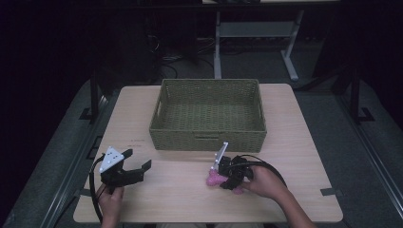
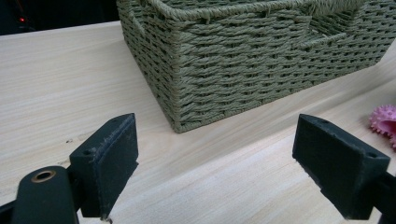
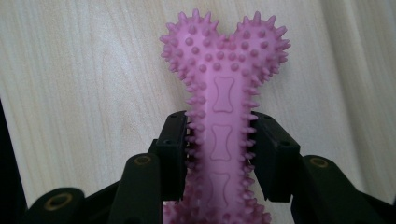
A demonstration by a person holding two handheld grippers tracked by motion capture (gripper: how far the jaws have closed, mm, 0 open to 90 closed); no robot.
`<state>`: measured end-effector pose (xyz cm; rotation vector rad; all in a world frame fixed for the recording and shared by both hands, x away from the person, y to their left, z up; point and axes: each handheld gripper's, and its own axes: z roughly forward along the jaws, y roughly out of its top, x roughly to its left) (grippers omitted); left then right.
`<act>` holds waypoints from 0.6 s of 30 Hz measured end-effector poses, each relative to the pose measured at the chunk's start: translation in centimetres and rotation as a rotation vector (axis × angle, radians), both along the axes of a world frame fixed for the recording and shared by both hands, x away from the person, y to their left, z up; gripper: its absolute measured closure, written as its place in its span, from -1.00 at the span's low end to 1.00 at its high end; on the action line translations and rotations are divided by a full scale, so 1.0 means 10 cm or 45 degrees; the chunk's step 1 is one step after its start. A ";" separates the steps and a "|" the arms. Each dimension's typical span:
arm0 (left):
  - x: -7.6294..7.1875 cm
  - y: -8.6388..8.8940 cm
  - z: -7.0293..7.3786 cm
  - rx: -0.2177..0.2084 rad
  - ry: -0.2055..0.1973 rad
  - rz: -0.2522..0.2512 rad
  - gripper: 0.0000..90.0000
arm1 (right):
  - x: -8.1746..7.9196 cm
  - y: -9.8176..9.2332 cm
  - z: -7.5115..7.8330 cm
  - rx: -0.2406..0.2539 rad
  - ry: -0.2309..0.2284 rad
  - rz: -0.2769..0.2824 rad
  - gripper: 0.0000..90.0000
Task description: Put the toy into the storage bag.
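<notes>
Our right tongs pinching the pink spiky bone, left ones spread wide

We've got the right gripper clamped on the shaft of the pink bone toy, which lies on the table just in front of the basket; our left gripper sits well apart at the left, jaws spread with nothing between them; the green woven basket stands mid-table, its near wall right beside the toy; beyond the table we see a dark floor and desk legs.
</notes>
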<state>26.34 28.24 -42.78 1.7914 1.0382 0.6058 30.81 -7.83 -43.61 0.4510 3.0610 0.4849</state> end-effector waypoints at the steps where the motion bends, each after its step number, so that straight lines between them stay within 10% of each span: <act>1: 0.00 0.00 0.00 0.001 0.000 -0.001 -0.69 | 0.01 -0.01 0.01 0.003 0.013 -0.001 0.29; 18: 0.00 0.01 0.00 0.003 0.003 0.006 -0.69 | 0.21 -0.24 0.36 0.169 0.084 0.041 0.29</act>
